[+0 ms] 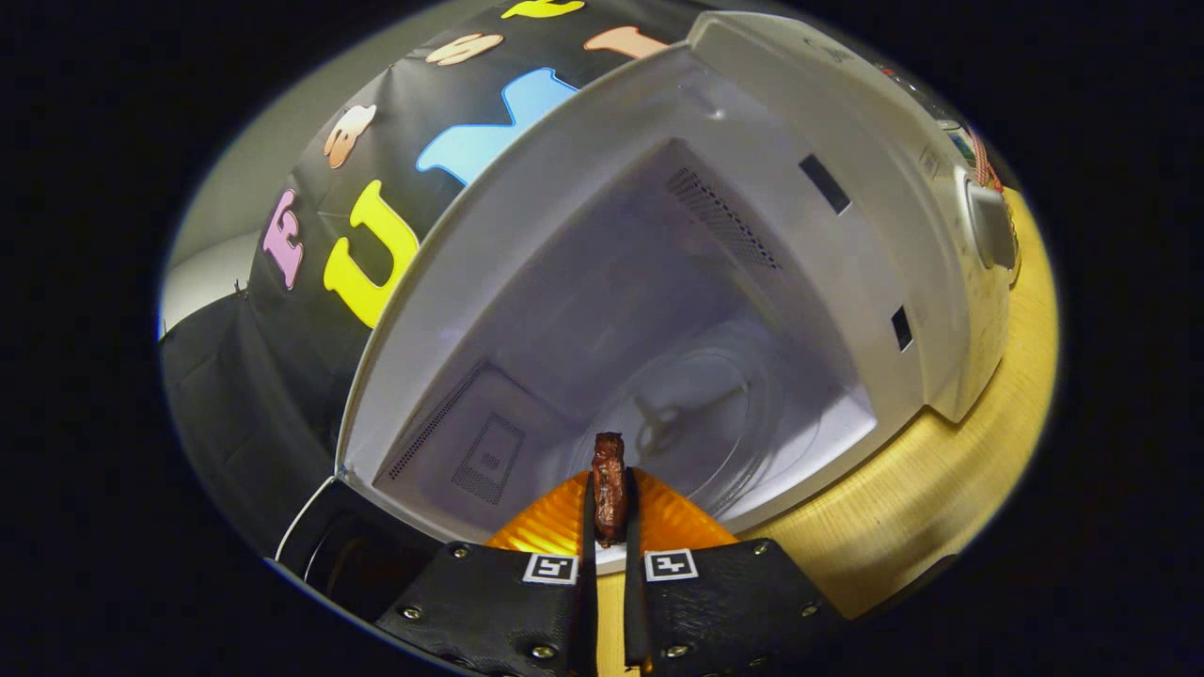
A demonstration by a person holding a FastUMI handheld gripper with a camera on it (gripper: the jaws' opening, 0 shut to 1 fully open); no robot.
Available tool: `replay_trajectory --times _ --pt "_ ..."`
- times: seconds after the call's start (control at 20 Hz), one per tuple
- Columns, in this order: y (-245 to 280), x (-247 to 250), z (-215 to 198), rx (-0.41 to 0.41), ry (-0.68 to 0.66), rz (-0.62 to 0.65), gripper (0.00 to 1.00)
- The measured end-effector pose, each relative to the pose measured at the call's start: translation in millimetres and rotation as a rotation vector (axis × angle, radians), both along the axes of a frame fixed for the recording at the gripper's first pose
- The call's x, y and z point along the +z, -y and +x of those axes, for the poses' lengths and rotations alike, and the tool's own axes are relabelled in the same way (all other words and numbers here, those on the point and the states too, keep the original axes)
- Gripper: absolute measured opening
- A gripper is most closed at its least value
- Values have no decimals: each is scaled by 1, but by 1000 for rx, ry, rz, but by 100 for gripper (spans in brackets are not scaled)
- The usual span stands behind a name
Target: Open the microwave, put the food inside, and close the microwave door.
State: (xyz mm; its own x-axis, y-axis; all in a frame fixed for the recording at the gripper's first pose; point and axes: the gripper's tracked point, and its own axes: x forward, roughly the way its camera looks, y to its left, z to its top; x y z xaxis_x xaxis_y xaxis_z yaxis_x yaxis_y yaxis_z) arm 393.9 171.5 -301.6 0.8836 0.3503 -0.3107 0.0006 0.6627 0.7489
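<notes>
Food point(609, 487) pinched between claw point(609, 508) fingers, before open microwave point(658, 310).

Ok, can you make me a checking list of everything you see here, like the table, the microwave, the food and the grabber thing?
Surface: wooden table, bare where it shows beside the microwave.
Job's things: white microwave, door open, cavity lit; glass turntable inside with nothing on it. A brown piece of food is at the cavity's mouth, not yet set down.
Clutter: nothing seen.
Grippers: hand-held gripper shut on the food, both fingers pressing its sides, pointing into the microwave.
Cables: nothing seen.
Surroundings: black cloth wall behind and beside the microwave; control knob on the microwave's front panel.
</notes>
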Motion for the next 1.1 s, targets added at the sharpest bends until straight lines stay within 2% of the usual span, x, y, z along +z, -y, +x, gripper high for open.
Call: replay_trajectory --times 0.15,0.25,0.3,0.45,0.65,0.85,1.1 --pt "2 -5 11 -2 9 -53 11" --pt "10 -15 18 -14 1 -163 20" --pt "14 -19 21 -12 3 -228 29" --pt "18 -23 20 4 28 -375 99" --pt "34 -17 21 -8 114 -664 98" --pt "31 -11 21 66 208 -946 99" --pt "40 -9 22 43 184 -974 98"
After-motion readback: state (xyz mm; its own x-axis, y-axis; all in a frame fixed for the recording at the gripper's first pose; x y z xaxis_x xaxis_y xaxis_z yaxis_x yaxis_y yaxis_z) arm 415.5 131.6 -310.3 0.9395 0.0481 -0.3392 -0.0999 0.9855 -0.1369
